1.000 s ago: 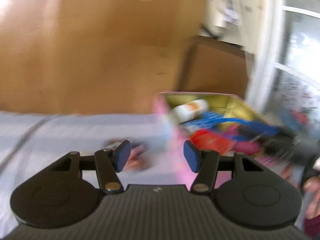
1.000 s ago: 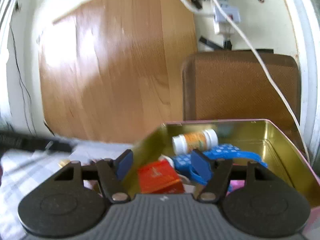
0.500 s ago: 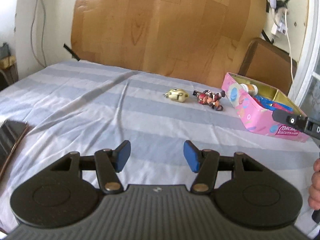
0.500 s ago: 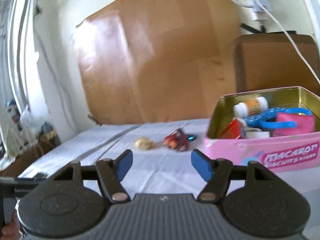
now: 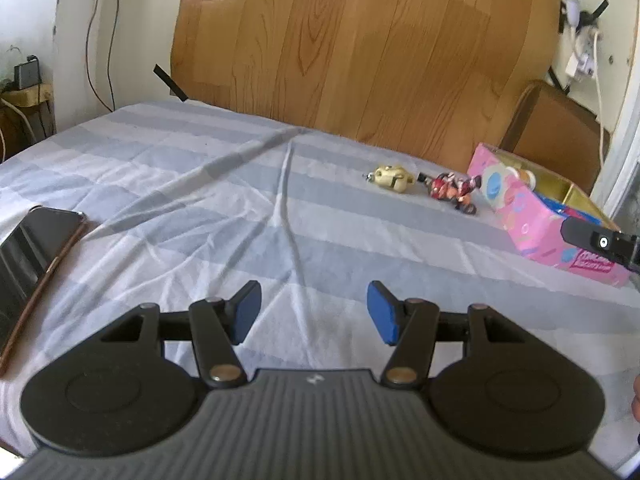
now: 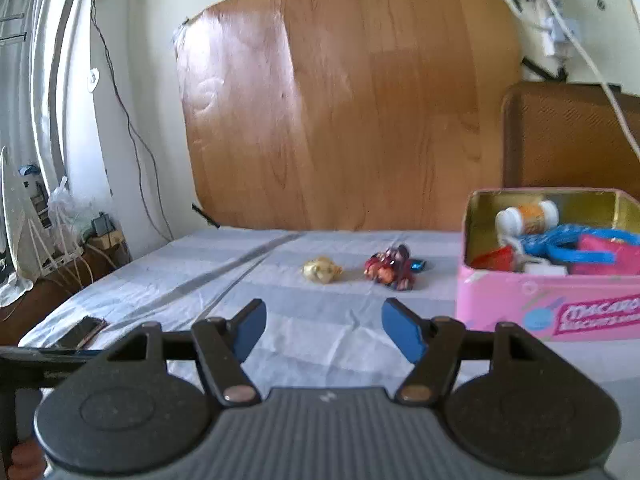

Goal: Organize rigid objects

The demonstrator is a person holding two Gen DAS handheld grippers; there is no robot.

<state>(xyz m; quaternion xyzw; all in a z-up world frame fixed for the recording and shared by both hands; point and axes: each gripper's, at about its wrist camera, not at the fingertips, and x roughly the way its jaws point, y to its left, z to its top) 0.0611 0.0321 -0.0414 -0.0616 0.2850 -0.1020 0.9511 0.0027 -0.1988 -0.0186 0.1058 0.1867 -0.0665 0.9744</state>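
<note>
left wrist view — both tools, left tool [image 5: 314,312] and right tool [image 6: 324,330], released, pink tin [image 5: 532,216] apart.

I'm seeing a bed [image 5: 168,184] wearing a wrinkled grey-and-white striped sheet | 4 things are lying on it | dark phone [image 5: 32,252] is sitting at the left edge | yellow toy [image 5: 390,177] and red figure [image 5: 454,190] are lying just beside each other | pink tin [image 5: 532,224] is sitting right of them, holding items.

Our right tool [image 6: 324,330] hangs spread and empty above the bed [image 6: 200,280]; ahead we see a yellow toy [image 6: 321,271], a red figure [image 6: 390,268], and a pink tin [image 6: 548,304].
</note>
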